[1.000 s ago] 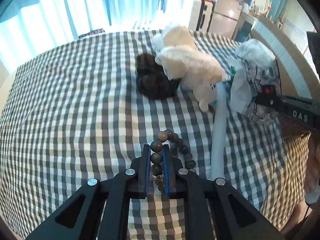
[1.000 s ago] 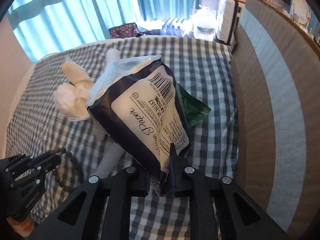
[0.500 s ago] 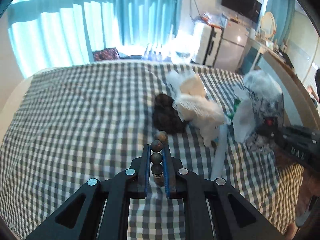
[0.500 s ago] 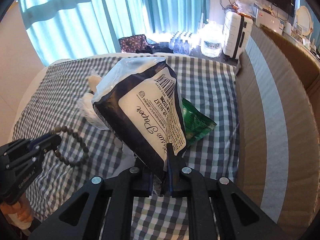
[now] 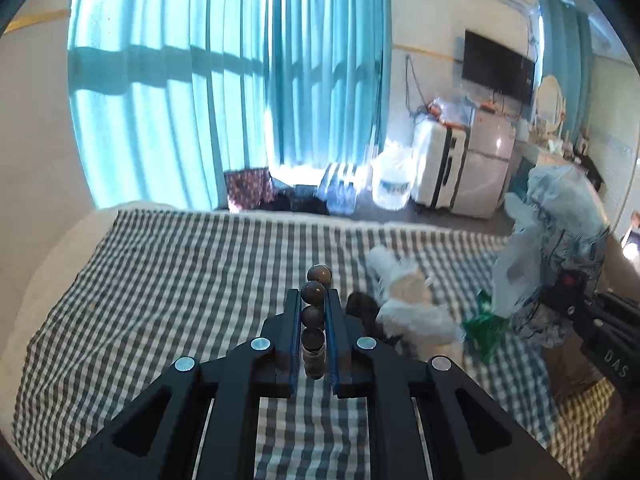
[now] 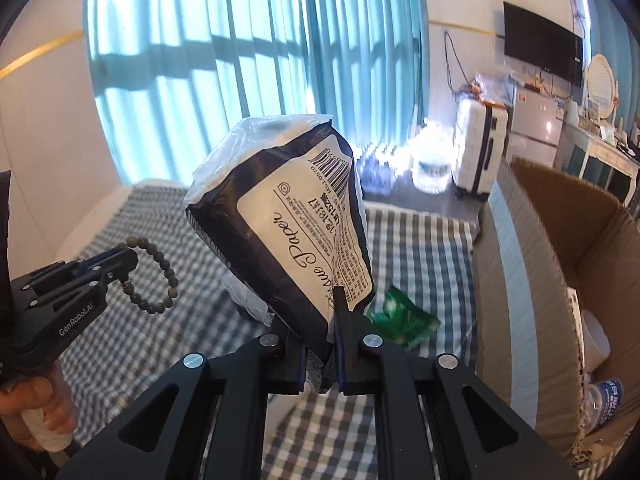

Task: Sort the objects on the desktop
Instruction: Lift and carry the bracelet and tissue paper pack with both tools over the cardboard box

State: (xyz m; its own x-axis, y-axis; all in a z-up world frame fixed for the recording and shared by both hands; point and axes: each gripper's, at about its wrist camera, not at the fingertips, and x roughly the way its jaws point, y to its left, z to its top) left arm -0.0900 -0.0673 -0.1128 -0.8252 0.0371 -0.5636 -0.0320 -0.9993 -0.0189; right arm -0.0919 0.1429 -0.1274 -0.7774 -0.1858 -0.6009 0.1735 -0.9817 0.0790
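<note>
My left gripper point(image 5: 313, 300) is shut on a brown bead bracelet point(image 5: 314, 312), held above the checked bedspread point(image 5: 160, 280). From the right wrist view the same bracelet point(image 6: 158, 272) hangs as a loop from the left gripper point(image 6: 124, 258) at the left. My right gripper point(image 6: 324, 312) is shut on the lower corner of a black-and-white tissue paper pack point(image 6: 288, 216), lifted off the bed. In the left wrist view that pack point(image 5: 556, 256) hangs at the right, with the right gripper's black body below it.
A white plush toy point(image 5: 412, 304) and a dark object point(image 5: 360, 306) lie on the bed, with a green packet point(image 6: 402, 318) beside them. An open cardboard box point(image 6: 532, 248) stands at the right and holds a plastic bottle point(image 6: 604, 396). Curtains, a suitcase and a fridge lie beyond the bed.
Both grippers have risen and tipped up, lifting the bracelet and the tissue pack off the bed. The room beyond the bed and the open box have come into view.
</note>
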